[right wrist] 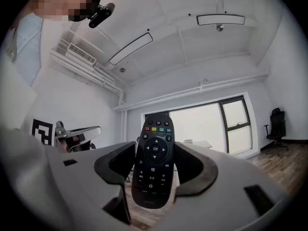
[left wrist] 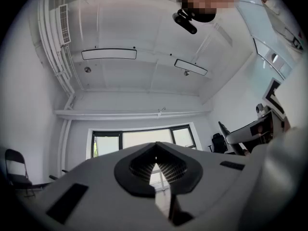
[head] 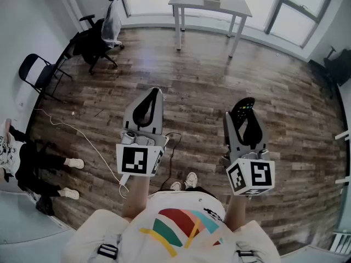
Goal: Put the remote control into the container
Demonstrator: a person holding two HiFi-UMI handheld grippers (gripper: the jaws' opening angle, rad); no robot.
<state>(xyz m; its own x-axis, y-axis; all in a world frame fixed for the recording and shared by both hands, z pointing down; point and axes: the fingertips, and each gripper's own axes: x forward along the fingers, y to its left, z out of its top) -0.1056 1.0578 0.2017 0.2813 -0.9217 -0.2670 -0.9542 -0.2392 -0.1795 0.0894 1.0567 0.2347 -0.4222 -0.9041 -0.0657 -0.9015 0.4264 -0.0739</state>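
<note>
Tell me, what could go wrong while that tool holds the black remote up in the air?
1. The right tool pinches the remote control only by its narrow sides, high over the wooden floor; it might slip and drop.
2. A white cable trails across the floor near the person's shoes; walking could snag it.

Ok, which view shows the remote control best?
Right gripper view: the remote control faces the camera, clamped in the right gripper. Head view shows only its top end; left gripper view, nothing clear.
</note>
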